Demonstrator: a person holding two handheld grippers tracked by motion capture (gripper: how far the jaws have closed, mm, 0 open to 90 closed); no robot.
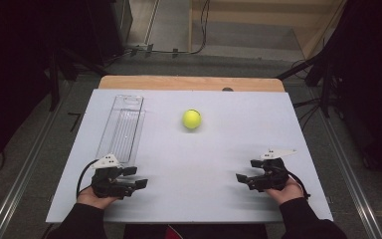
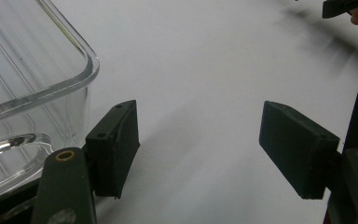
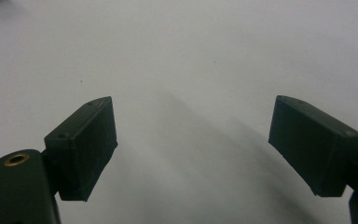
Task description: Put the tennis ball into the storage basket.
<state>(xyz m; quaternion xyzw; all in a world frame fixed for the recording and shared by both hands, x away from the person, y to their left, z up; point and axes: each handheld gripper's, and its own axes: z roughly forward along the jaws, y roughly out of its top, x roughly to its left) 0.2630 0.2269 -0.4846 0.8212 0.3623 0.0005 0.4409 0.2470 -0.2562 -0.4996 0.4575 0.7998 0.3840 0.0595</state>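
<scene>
Both forearms are entering from the bottom edge of the high view in dark sleeves. The left gripper (image 1: 135,178) is sitting at lower left, the right gripper (image 1: 247,172) at lower right, each pointing toward the frame's centre. Their black fingers (image 3: 85,144) are standing wide apart, gripping nothing.
</scene>
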